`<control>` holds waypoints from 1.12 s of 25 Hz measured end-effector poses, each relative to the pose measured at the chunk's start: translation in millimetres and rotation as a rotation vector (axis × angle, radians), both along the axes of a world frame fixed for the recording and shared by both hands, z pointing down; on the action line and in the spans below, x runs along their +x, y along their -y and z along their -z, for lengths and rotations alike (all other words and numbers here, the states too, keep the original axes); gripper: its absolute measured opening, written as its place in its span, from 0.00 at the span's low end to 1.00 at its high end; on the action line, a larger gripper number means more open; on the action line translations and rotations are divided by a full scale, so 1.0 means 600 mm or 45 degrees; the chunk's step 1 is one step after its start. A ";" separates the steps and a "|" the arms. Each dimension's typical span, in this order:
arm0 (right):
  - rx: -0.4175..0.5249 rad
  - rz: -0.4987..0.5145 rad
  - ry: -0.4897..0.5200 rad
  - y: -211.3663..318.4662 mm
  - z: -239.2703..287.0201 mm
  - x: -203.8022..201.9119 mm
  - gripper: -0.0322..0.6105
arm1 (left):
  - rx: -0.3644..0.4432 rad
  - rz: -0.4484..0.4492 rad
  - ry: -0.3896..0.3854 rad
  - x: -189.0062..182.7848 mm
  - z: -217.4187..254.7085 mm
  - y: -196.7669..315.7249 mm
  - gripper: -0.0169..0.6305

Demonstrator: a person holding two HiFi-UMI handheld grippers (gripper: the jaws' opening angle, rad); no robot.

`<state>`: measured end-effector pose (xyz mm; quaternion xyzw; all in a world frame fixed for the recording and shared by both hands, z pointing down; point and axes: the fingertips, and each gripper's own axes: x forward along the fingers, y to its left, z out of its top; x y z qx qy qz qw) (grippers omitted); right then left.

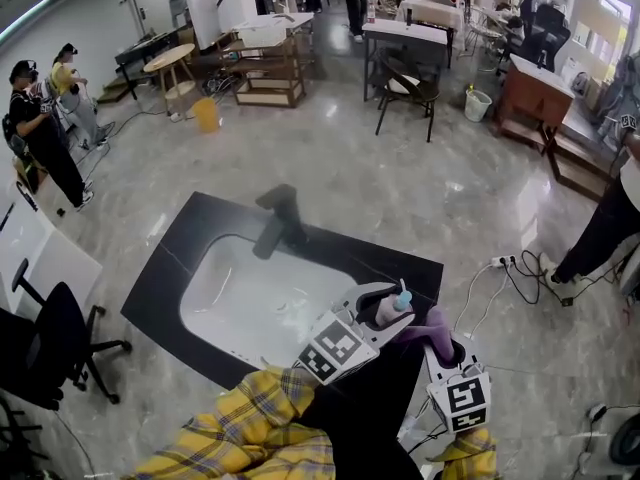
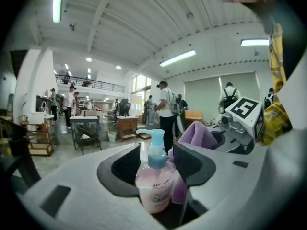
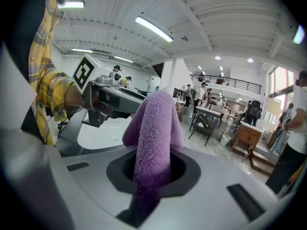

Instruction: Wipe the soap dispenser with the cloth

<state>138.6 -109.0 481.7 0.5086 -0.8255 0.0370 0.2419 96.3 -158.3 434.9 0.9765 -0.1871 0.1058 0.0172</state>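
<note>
I've got the left gripper (image 2: pixel 154 159) just past the right rim of the white oval sink basin (image 1: pixel 240 288), over the black stone countertop (image 1: pixel 160 278) that surrounds it. Its jaws stand spread, and the pale pink plastic soap dispenser with the light blue pump (image 2: pixel 154 186) stands upright between the two black pads (image 2: pixel 127 164), just beside each of them. From the head view I can't tell whether the bottle's base rests on the countertop.

My right gripper (image 3: pixel 153 167) sits further right of the sink, beside the left one and nearer to me. Its jaws are pressed together on the fuzzy purple cloth (image 3: pixel 156 138), which rises out of the pinch in a thick fold. The free end of the cloth lies against the side of the dispenser that faces away from the sink.

The dark angular faucet (image 1: pixel 278 220) stands at the sink's far rim, well apart from both grippers.
</note>
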 end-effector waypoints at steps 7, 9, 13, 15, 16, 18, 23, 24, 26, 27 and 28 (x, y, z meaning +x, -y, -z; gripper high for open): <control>0.013 0.010 -0.010 0.017 0.004 0.002 0.11 | -0.050 0.086 0.036 0.008 -0.011 0.013 0.19; 0.026 0.034 -0.011 0.017 0.009 -0.002 0.11 | -0.066 0.011 0.023 0.005 -0.013 0.012 0.19; 0.053 0.092 0.004 0.020 0.024 -0.013 0.11 | -0.079 -0.165 0.009 0.001 -0.012 0.007 0.19; 0.065 0.132 0.004 0.021 0.029 -0.020 0.11 | -0.088 -0.241 -0.001 -0.001 -0.012 0.004 0.19; 0.072 0.151 -0.001 0.023 0.032 -0.024 0.11 | -0.091 -0.273 -0.006 -0.002 -0.012 0.004 0.19; 0.087 0.187 -0.017 0.027 0.036 -0.030 0.11 | -0.093 -0.329 -0.014 -0.003 -0.011 0.002 0.19; 0.130 0.278 -0.064 0.041 0.042 -0.051 0.11 | -0.115 -0.428 -0.035 -0.005 -0.011 0.000 0.19; 0.134 0.298 -0.067 0.044 0.042 -0.055 0.11 | -0.123 -0.443 -0.041 -0.005 -0.011 -0.001 0.19; 0.132 0.332 -0.050 0.049 0.041 -0.061 0.11 | -0.140 -0.462 -0.050 -0.006 -0.011 -0.001 0.19; 0.129 0.344 -0.032 0.052 0.040 -0.063 0.11 | -0.151 -0.467 -0.055 -0.007 -0.012 -0.002 0.19; 0.125 0.355 -0.008 0.054 0.039 -0.064 0.11 | -0.161 -0.470 -0.060 -0.007 -0.013 -0.002 0.19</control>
